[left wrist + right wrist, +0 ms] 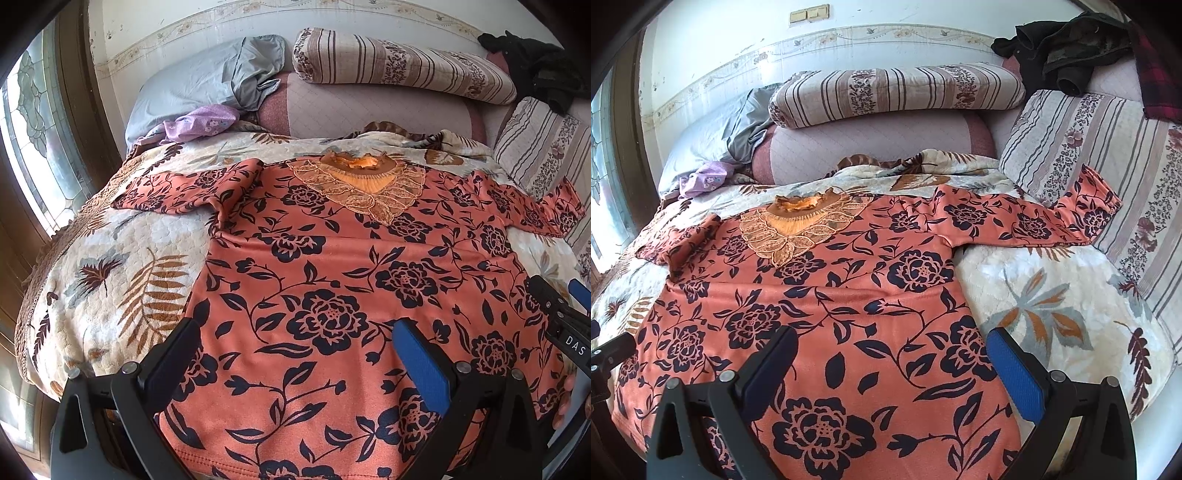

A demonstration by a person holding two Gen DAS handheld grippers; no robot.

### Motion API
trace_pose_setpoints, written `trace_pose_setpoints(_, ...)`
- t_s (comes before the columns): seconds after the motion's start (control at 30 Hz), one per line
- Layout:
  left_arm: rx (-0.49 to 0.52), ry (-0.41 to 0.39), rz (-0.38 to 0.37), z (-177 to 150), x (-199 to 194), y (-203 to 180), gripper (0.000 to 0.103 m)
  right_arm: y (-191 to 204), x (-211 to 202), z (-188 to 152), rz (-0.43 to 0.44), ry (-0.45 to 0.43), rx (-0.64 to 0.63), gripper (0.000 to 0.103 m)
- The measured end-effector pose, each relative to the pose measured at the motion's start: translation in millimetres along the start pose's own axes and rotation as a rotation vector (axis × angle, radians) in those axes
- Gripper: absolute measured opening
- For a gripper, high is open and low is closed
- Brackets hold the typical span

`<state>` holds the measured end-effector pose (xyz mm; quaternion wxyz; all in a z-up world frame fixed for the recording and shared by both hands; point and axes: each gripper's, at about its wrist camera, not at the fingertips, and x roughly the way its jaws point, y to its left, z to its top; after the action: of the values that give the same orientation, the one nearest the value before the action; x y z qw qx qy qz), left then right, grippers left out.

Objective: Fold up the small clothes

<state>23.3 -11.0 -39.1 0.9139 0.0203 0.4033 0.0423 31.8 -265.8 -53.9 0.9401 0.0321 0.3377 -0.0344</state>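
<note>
Spread flat, front up, on the leaf-print bed blanket (pixel 110 266), the orange floral blouse (pixel 332 280) looks light, limp and slightly stretchy, best pinched at hem corners or sleeve cuffs; left gripper (pixel 299 354) and right gripper (pixel 894 362) fingers hover spread, empty.

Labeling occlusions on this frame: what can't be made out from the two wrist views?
- Shirt bottom hem: cut off by the lower edge and the left claw in the left wrist view; partly hidden behind the right claw in the right wrist view.
- Shirt's back: hidden, lying against the blanket.
- Dark clothes: heaped, cropped at the right wrist view's edge; the items can't be identified.
</note>
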Motion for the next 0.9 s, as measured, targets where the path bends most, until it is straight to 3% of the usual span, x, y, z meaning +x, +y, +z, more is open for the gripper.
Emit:
trace_pose_setpoints(0.63, -0.035, 0.031, -0.016, 12.3, 51.4, 36.5, 0.103, -6.0, 19.6, -4.7, -0.012, 0.059, 0.027, 0.103)
trace_pose_setpoints(0.9, 0.036, -0.017, -0.036, 38.9, 77.0, 33.5, 0.103, -39.3, 7.9, 18.8, 0.080, 0.023, 0.118, 0.103)
